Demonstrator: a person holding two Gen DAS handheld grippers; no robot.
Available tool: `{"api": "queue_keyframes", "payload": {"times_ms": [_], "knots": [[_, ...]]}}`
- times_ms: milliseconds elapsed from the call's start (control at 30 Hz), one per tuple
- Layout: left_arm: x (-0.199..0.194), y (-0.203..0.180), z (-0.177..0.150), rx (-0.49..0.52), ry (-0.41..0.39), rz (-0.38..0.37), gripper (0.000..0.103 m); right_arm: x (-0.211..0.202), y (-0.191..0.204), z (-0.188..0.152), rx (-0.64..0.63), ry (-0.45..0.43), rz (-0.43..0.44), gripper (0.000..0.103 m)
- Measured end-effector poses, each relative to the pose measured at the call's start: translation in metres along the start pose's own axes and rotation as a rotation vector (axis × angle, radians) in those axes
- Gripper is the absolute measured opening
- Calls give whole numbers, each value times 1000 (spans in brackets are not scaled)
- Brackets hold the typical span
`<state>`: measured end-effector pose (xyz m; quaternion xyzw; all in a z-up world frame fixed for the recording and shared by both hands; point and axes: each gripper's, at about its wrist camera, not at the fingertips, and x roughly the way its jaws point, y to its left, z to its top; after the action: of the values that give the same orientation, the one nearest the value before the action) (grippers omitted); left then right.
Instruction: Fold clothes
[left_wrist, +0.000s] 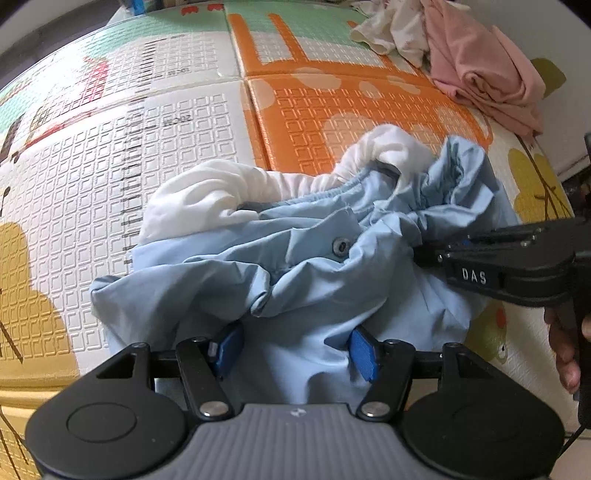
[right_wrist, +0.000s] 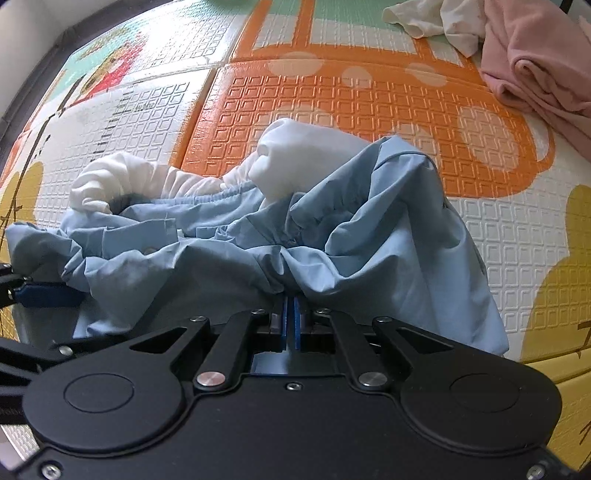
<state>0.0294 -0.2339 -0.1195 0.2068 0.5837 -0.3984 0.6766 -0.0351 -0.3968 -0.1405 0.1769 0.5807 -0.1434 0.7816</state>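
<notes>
right gripper (right_wrist: 290, 314) clamped on blue garment (right_wrist: 258, 251) | left gripper (left_wrist: 291, 349) spread around its near-edge fabric | waistband runs gripper-to-gripper across play mat (right_wrist: 332, 110)

Bright, even daylight, soft shadows, mild glare on the mat (left_wrist: 184, 155) — strong fisheye bending, dark corners, slight blur.

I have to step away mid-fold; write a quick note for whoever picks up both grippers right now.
Left gripper: open, blue garment bunched between its fingers, not pinched.
Right gripper: shut on the blue garment's edge.
The garment lies crumpled on the play mat, white lining showing.
Pink clothes wait in a pile at the far corner.
Done: no fold visible. Left: flatten, fold, then the pile.
</notes>
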Motion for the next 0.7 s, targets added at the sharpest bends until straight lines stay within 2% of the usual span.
{"api": "queue_keyframes", "payload": {"times_ms": [300, 333, 367, 567, 633, 667, 700], "knots": [[-7, 40, 11, -220, -61, -38, 64, 3, 3, 4, -27, 34, -11, 2], [-7, 45, 12, -239, -65, -37, 63, 3, 3, 4, -28, 37, -10, 2], [-6, 49, 11, -254, -68, -29, 52, 3, 3, 4, -27, 39, -9, 2], [-2, 72, 8, -310, -66, -13, 47, 5, 1, 6, -22, 44, -1, 2], [0, 74, 7, -318, -67, 23, 36, 5, 0, 7, -22, 46, 1, 0], [0, 75, 6, -317, -68, 59, 22, 5, -1, 6, -21, 47, 2, 0], [1, 78, 5, -321, -66, 68, 15, 5, -2, 7, -19, 50, 6, 0]]}}
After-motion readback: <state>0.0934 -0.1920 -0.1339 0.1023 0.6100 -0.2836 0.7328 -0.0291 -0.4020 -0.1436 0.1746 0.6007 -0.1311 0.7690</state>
